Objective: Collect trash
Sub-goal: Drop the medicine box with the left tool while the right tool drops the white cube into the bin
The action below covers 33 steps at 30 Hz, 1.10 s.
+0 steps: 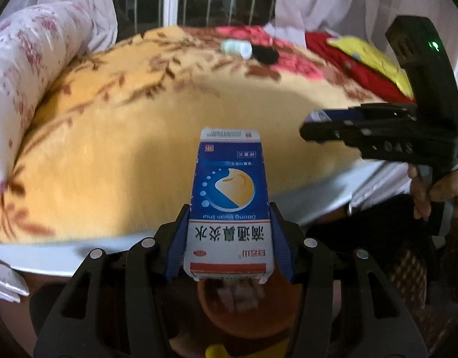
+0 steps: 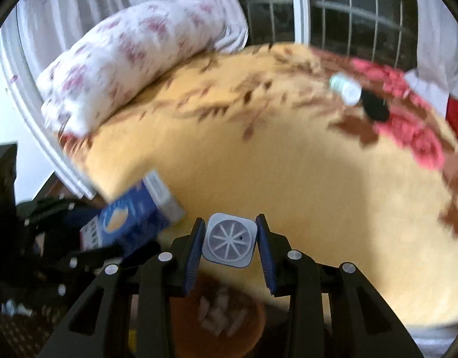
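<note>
both hand-held grippers loaded over the bed's edge

the left hand-held gripper (image 1: pixel 229 238) is clamped on a blue and white carton (image 1: pixel 229 205), its blue pads pressed against the carton's two long sides. the carton points away from the camera over the near edge of the bed (image 1: pixel 109 149), and its printed face reads upside down in this view. its near end is open, though what is inside cannot be made out.

below it, past the bed's edge, sits a brown bin (image 1: pixel 247 310); pale scraps lie in it, too blurred to name, and the gripper's frame hides much of its rim.

the right hand-held gripper (image 2: pixel 230 244) pinches a small grey square piece (image 2: pixel 229 240) with a white spoked circle on its face; what it is cannot be told. in the left wrist view the same gripper shows from the side at the right, the fingers of the hand holding it partly cut off.

the right wrist view is smeared by motion. the carton appears there at lower left, tilted, half covered by dark gripper parts.

far across the yellow flowered blanket lie a pale bottle (image 1: pixel 236 48) on its side and a black lump (image 1: pixel 267 54) just beside it. a flowered pillow (image 1: pixel 29 68) rests at the bed's left end.
</note>
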Each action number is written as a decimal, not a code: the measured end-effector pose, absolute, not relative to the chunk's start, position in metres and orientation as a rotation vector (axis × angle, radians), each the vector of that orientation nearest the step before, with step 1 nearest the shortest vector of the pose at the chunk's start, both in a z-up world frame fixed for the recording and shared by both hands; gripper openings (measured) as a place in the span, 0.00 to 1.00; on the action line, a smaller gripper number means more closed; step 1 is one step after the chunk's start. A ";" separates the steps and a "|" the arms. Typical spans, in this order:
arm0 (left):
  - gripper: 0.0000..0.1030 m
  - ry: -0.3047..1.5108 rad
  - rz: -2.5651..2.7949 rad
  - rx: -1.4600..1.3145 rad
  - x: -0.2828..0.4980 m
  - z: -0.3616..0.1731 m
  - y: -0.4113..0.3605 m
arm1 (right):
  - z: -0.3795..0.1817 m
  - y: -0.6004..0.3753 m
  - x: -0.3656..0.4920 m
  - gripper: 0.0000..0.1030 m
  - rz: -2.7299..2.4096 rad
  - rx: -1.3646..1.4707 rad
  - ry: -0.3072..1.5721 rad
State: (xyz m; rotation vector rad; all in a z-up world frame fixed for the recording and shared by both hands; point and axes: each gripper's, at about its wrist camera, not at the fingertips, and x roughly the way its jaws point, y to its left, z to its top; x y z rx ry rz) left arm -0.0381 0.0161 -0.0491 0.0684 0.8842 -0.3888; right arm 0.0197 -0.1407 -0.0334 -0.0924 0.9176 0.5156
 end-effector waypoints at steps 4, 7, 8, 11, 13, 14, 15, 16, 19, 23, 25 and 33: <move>0.48 0.967 -0.420 0.067 -0.052 -0.062 0.018 | -0.076 -0.139 -0.011 0.34 0.522 -0.103 1.027; 0.48 0.991 -0.431 0.090 -0.065 -0.069 0.013 | -0.109 -0.138 -0.026 0.34 0.536 -0.076 1.110; 0.48 0.998 -0.437 0.095 -0.068 -0.070 0.011 | -0.117 -0.137 -0.028 0.34 0.540 -0.072 1.132; 0.48 1.022 -0.459 0.108 -0.075 -0.075 0.004 | -0.139 -0.134 -0.034 0.34 0.544 -0.065 1.182; 0.48 1.055 -0.475 0.122 -0.078 -0.081 -0.001 | -0.151 -0.132 -0.036 0.34 0.540 -0.065 1.209; 0.48 1.065 -0.480 0.124 -0.079 -0.083 -0.003 | -0.157 -0.131 -0.037 0.34 0.538 -0.068 1.222; 0.48 1.085 -0.488 0.131 -0.080 -0.087 -0.005 | -0.161 -0.130 -0.037 0.34 0.537 -0.067 1.233; 0.48 1.100 -0.493 0.137 -0.081 -0.090 -0.006 | -0.167 -0.130 -0.037 0.34 0.534 -0.064 1.249; 0.49 1.156 -0.487 0.154 -0.083 -0.102 -0.007 | -0.179 -0.131 -0.039 0.70 0.523 -0.045 1.289; 0.59 1.230 -0.445 0.165 -0.078 -0.114 -0.004 | -0.178 -0.133 -0.042 0.75 0.504 -0.059 1.273; 0.63 1.225 -0.429 0.178 -0.079 -0.114 -0.004 | -0.173 -0.137 -0.042 0.75 0.490 -0.060 1.258; 0.64 1.086 -0.417 0.195 -0.085 -0.088 -0.004 | -0.134 -0.151 -0.044 0.75 0.487 -0.024 1.141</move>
